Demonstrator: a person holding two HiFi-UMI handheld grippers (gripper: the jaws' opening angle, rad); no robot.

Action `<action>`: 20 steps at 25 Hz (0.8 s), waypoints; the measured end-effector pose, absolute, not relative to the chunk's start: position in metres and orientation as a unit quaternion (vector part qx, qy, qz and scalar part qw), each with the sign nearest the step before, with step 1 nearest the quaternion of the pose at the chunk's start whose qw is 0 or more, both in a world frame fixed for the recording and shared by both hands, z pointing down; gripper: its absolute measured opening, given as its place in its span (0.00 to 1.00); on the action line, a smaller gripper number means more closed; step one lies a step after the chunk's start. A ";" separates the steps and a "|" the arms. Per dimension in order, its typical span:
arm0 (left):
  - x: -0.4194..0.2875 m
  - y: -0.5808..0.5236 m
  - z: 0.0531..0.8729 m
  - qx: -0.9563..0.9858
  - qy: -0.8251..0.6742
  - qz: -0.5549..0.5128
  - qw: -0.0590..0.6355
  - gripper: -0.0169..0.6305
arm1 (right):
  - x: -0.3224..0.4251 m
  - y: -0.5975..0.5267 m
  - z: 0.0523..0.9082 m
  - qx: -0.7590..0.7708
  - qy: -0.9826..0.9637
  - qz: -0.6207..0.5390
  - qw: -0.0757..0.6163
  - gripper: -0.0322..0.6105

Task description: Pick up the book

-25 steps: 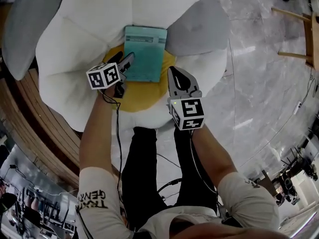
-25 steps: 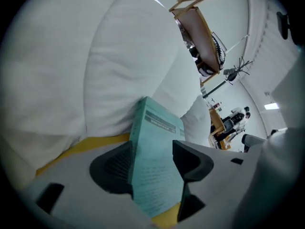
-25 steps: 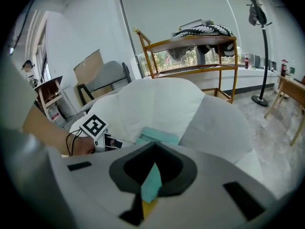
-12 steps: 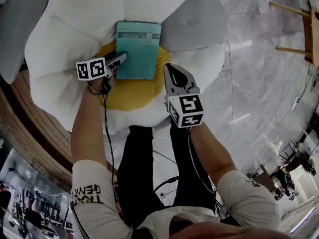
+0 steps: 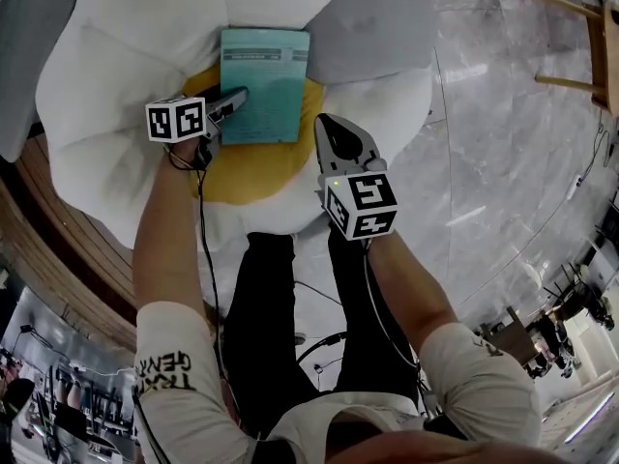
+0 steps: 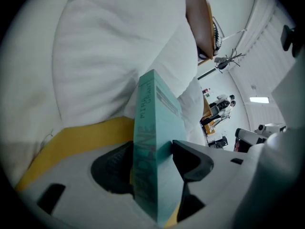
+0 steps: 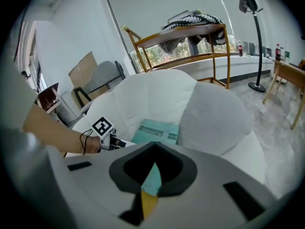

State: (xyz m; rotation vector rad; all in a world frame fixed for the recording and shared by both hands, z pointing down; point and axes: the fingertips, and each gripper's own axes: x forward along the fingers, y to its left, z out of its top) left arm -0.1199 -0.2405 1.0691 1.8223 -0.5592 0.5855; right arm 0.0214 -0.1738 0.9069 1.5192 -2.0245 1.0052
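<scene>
The floor [image 5: 503,162], polished grey stone with pale veins, fills the head view from 1 to 5 o'clock. On it lies a big flower-shaped cushion [image 5: 116,56], plump and soft, with rounded white petals, one pale grey petal [image 5: 372,37] at 1 o'clock, and a flat mustard-yellow centre [image 5: 261,172]. A bare wooden frame [image 5: 571,46] stands at 2 o'clock.

The book [image 5: 263,85] is a thin teal rectangle with a matte cover and dark print bands. It lies flat at 12 o'clock of the yellow centre, its far end against the white petals.

The left gripper [image 5: 237,100], grey plastic with dark ribbed pads, comes in at the book's 8 o'clock edge and points toward 3 o'clock. Its own view shows the spine standing between the two pads. The jaws have just been opening and stand wide, astride the book without clamping it.

The right gripper [image 5: 326,124] hangs at the book's 4 o'clock, clear of it. Its dark pads are drawn together to a point with nothing between them. Each gripper carries a cube with black-and-white square markers, left [image 5: 176,120] and right [image 5: 359,204].

A second ago the left gripper came at the book's near left corner from 7 o'clock, tilted more steeply. Now it lies flatter and farther up that edge. The book has kept its place on the cushion, and the right gripper has stayed about where it was.
</scene>
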 end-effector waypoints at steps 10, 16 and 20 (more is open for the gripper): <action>-0.122 -0.223 1.022 0.776 -0.237 0.243 0.532 0.34 | 0.009 -0.173 0.881 0.532 -0.733 0.379 0.190 0.09; -0.131 -0.206 0.986 0.767 -0.290 0.226 0.526 0.33 | 0.000 -0.181 0.851 0.520 -0.746 0.373 0.184 0.09; -0.131 -0.187 0.942 0.762 -0.343 0.219 0.504 0.32 | -0.007 -0.186 0.823 0.513 -0.755 0.363 0.187 0.09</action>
